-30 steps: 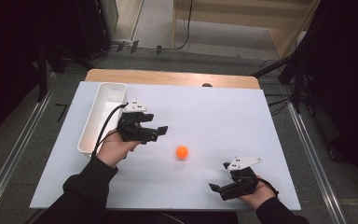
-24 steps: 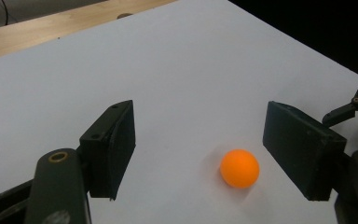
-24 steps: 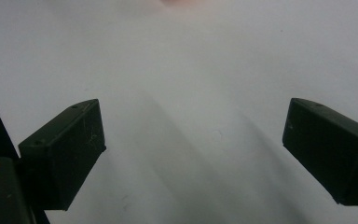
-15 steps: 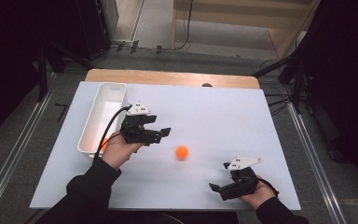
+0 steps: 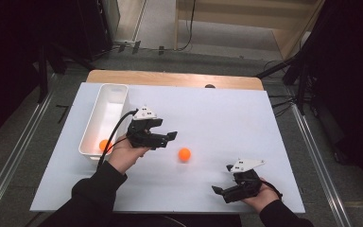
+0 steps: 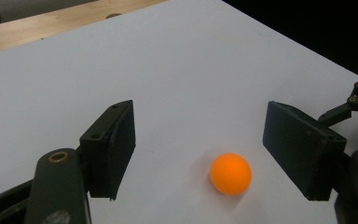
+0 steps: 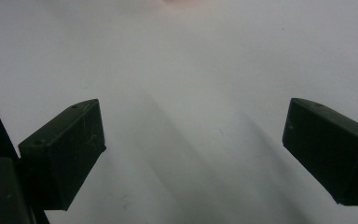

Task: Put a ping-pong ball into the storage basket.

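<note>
Left tool (image 5: 170,137) — jaws apart — has edged nearer orange ball (image 5: 184,154).

No text, label, brand, number or sign can be read in any of the views. The grey plates on top of the two tongs in the high view carry small dark marks, but these are too small and blurred to make out.

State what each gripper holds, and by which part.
Nothing is held. The left gripper is open toward the orange ball on the table; the right gripper is open, empty.
</note>
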Demonstrator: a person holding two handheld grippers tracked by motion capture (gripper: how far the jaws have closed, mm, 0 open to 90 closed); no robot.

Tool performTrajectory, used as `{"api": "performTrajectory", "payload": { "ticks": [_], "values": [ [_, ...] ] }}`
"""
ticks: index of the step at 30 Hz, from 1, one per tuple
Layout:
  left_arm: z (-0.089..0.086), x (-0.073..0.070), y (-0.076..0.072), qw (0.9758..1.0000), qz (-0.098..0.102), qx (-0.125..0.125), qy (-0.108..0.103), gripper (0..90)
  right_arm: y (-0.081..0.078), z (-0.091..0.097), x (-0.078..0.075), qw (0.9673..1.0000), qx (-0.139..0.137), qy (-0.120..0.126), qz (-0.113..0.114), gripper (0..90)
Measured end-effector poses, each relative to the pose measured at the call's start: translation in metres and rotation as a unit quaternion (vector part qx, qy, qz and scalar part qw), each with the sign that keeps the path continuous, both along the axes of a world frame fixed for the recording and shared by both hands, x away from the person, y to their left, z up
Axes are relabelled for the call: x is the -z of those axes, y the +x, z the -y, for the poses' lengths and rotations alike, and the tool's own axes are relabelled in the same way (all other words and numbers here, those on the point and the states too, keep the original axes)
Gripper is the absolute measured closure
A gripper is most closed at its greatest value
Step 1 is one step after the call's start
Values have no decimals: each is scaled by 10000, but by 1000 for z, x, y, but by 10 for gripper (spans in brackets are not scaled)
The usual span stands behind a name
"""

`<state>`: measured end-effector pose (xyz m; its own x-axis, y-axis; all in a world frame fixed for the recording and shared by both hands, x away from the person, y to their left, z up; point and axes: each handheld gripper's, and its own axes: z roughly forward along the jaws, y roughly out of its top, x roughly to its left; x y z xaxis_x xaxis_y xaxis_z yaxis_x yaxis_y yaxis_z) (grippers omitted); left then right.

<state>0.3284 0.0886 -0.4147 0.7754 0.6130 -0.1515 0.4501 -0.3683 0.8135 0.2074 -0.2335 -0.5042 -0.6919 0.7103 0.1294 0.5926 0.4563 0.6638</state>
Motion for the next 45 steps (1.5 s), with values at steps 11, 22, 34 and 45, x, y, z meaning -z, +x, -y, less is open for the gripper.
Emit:
{"api": "performTrajectory", "payload": {
  "ticks": [11,22,34,45],
  "values": [
    [7,7,-3,10000,25,44,12,257,0,0,0,10000,2,-3,-9,43],
    [11,12,-5,9999,58,81,59,257,0,0,0,10000,-6,-8,-11,44],
    [16,18,-6,9998,66,122,123,257,-1,0,0,10000,-5,-19,-39,44],
    [22,27,-8,9998,41,149,144,257,-1,0,0,10000,-34,-32,-43,44]
  ]
}}
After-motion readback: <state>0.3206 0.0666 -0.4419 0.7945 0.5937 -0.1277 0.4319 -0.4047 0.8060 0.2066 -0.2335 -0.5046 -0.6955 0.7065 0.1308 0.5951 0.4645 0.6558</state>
